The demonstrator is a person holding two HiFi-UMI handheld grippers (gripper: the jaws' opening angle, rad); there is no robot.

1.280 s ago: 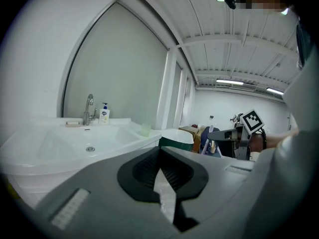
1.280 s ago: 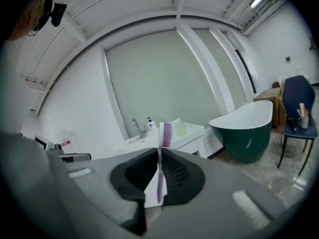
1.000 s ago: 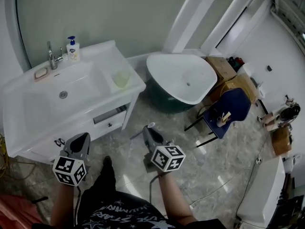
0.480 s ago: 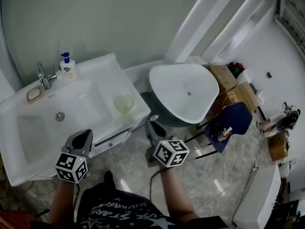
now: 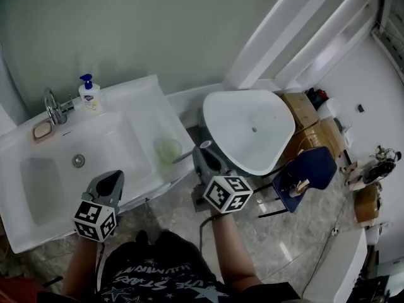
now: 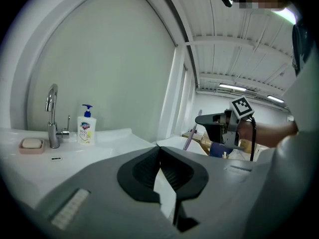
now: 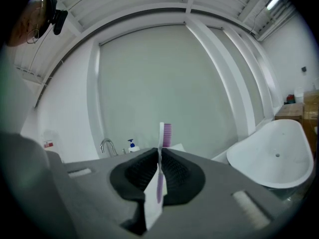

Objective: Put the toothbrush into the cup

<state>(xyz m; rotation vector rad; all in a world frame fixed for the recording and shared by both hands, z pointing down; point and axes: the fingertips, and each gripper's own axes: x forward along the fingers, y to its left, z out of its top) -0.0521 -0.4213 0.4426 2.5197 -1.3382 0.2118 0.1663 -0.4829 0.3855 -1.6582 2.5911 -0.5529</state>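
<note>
A pale green translucent cup [image 5: 168, 150] stands on the right counter of the white vanity [image 5: 136, 115]. My right gripper [image 5: 203, 153] hovers just right of the cup, at the vanity's corner, shut on a toothbrush. In the right gripper view the toothbrush [image 7: 163, 138] stands upright between the jaws, white handle and purple bristles on top. The left gripper view shows that toothbrush [image 6: 189, 136] sticking up from the right gripper [image 6: 214, 126]. My left gripper [image 5: 108, 185] hangs over the vanity's front edge by the basin, its jaws [image 6: 159, 147] shut with nothing between them.
A faucet [image 5: 53, 106], a soap pump bottle [image 5: 88, 93] and a soap dish [image 5: 43, 130] line the back of the sink. A white freestanding bathtub [image 5: 249, 128] stands right of the vanity, with a blue chair [image 5: 306, 172] and cardboard boxes [image 5: 309, 115] beyond.
Both grippers have moved forward from over the floor to the vanity. The right one, still gripping the toothbrush, has come up beside the cup.
</note>
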